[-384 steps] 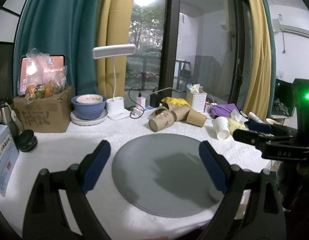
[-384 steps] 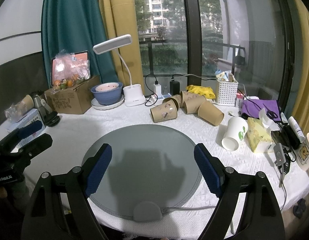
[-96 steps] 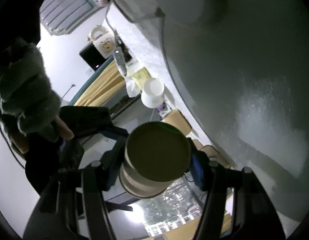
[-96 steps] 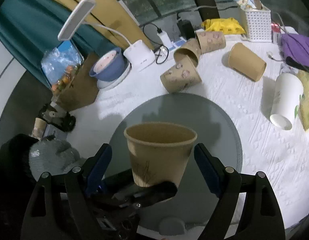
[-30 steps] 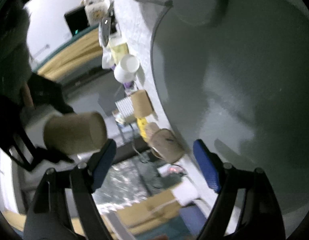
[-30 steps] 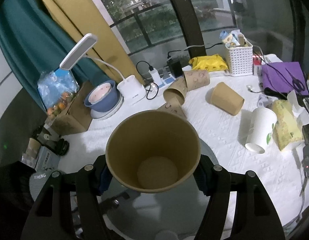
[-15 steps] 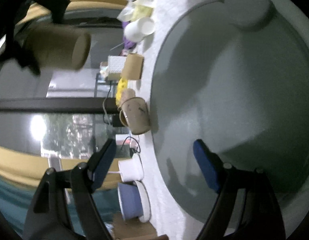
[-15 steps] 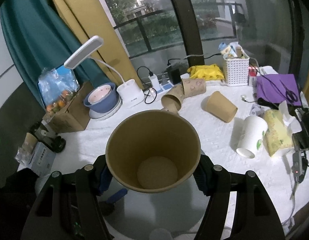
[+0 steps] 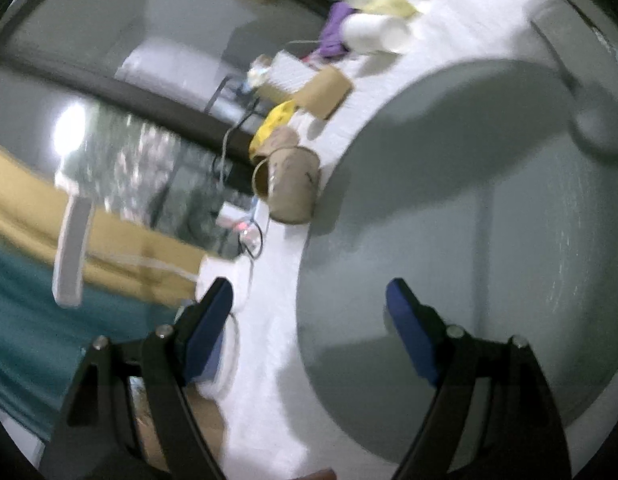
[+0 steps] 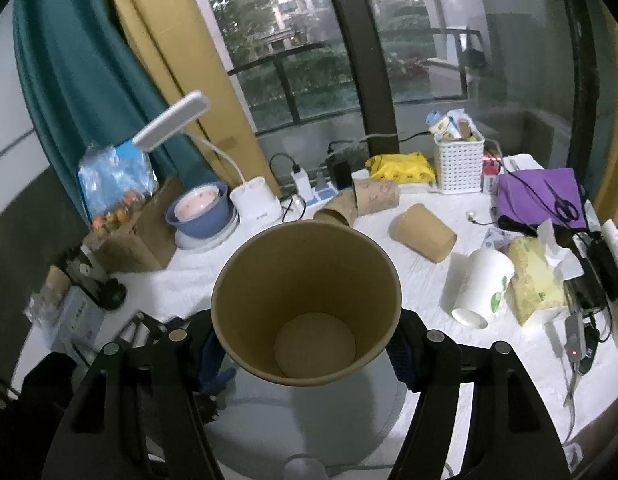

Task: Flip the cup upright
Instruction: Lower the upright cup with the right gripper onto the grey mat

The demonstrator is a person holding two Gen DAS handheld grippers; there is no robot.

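Note:
My right gripper (image 10: 305, 354) is shut on a brown paper cup (image 10: 307, 304), mouth up toward the camera, held above the round grey mat (image 10: 301, 428). My left gripper (image 9: 309, 316) is open and empty, tilted over the left edge of the grey mat (image 9: 469, 260). The left view is rolled sideways and blurred. Part of the left gripper's blue pad shows under the cup in the right wrist view (image 10: 219, 378).
Several brown paper cups lie on their sides on the white cloth (image 10: 375, 196), (image 10: 423, 232), (image 9: 289, 184). A white cup (image 10: 483, 286) lies at right beside a tissue pack (image 10: 535, 280). A desk lamp (image 10: 177, 122), blue bowl (image 10: 201, 210), cardboard box (image 10: 129, 240) and white basket (image 10: 459, 160) stand at the back.
The left gripper has let go of the cup and swung away, rolling toward level. The right gripper has kept hold of the cup, mouth up, and lifted slightly.

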